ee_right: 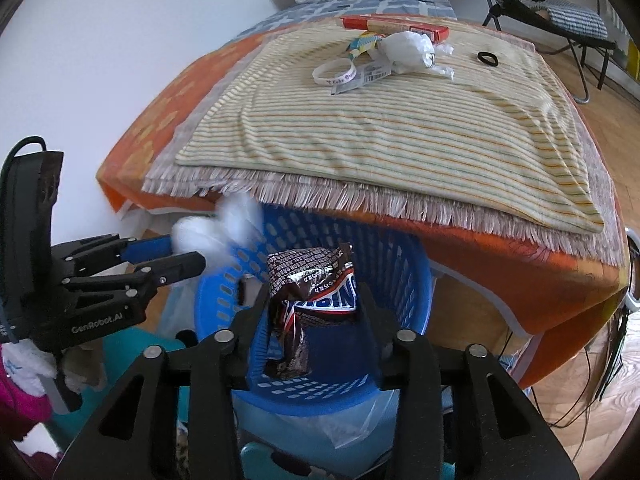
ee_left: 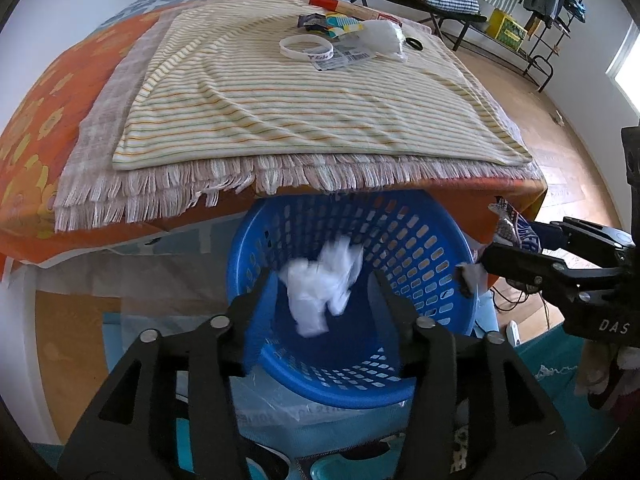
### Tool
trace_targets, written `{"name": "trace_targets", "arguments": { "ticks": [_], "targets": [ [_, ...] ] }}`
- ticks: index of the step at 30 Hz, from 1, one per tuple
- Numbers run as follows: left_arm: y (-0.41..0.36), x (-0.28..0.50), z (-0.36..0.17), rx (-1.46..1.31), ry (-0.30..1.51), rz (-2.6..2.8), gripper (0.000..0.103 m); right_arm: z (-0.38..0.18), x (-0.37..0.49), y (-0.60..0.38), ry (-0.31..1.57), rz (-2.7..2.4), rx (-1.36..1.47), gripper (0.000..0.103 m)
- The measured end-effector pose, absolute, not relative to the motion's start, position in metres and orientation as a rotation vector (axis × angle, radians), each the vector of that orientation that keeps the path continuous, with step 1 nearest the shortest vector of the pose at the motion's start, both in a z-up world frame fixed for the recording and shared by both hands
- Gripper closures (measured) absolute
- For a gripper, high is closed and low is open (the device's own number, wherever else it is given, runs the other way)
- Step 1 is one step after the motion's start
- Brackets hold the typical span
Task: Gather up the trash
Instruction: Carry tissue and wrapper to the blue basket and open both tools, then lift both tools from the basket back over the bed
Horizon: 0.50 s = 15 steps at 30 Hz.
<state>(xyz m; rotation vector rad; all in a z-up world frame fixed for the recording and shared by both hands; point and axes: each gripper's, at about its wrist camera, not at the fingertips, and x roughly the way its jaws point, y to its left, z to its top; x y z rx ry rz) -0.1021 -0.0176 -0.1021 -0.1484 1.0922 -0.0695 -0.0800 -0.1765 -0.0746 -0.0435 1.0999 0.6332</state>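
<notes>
Two hand-held grippers hang over the blue basket. Our left hand-held gripper has its fingers spread, and a blurred white crumpled plastic sits loose between them, above the basket's mouth; we cannot tell whether it touches either finger. Our right hand-held gripper is also spread, with a brown candy wrapper between its fingers over the basket; whether it is gripped, we cannot tell. The basket stands on the floor against the bed's edge. On the bed's striped cloth lie a white wristband, a crumpled plastic bag, a label and a black ring.
</notes>
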Motion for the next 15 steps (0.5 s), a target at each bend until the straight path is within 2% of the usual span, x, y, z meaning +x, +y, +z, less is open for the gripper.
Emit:
{"name": "trace_targets", "arguments": {
  "ticks": [2, 6, 15],
  "targets": [
    [-0.0172, -0.1019, -0.1021, -0.148, 1.092, -0.065, 0.048, -0.0745, -0.0801, -0.1765, 1.097, 0.630, -0.044, 0.052],
    [-0.0156, -0.1010, -0.1025, -0.151, 1.090, -0.053, 0.035, -0.0747, -0.0792, -0.1767, 1.103, 0.622, -0.046, 0.050],
    [-0.0134, -0.0988, -0.1042, -0.157, 1.100, -0.042, 0.035, -0.0762, -0.0731, -0.1815, 1.122, 0.599, -0.017, 0.034]
  ]
}}
